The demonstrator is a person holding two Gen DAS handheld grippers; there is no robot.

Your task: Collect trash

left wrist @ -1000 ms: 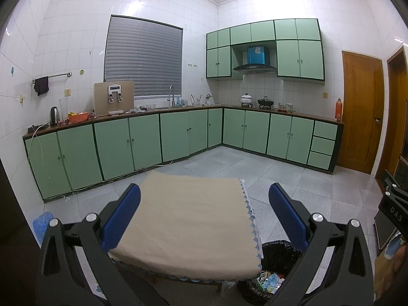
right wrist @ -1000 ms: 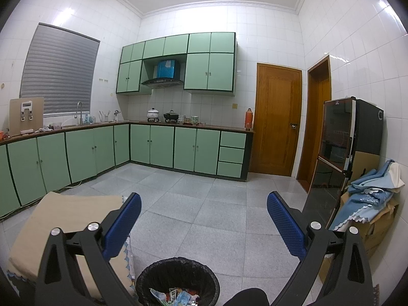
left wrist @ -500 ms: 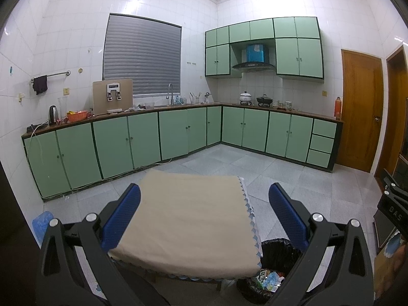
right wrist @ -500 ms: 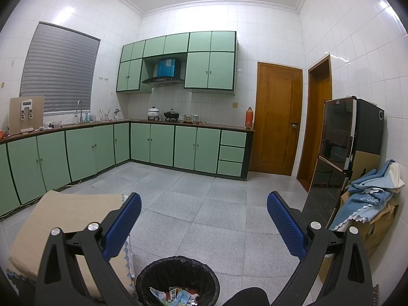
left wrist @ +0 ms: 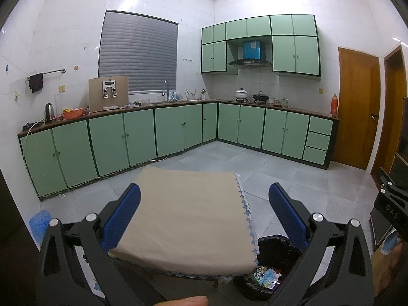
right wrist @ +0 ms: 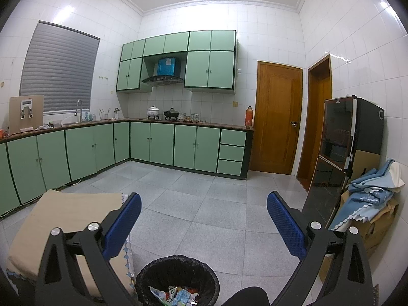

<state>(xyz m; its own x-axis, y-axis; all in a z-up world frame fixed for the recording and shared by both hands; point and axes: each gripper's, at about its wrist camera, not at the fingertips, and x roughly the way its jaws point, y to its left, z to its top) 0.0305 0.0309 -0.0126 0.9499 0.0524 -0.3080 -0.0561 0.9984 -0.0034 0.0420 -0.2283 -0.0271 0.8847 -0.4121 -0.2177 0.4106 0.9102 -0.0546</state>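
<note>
Hovering apart and empty, both the left tool [left wrist: 204, 204] and right tool [right wrist: 204, 213] are sitting above the round black bag-lined trash bin [right wrist: 177, 275], just beside the beige cloth-covered table [left wrist: 183, 214]. Crumpled paper and plastic wrappers [right wrist: 176, 294] inside the bin are looking light, soft, crushable; pinching a loose edge should work. Since a second ago the views are barely shifting.

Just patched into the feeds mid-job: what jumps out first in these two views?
The black-lined trash bin, already holding wrappers, sits on the floor just below the open right tongs. Beside it, on its left, stands a small table under a beige cloth, framed by the open left tongs. Behind runs an L of mint-green cabinets.
</note>
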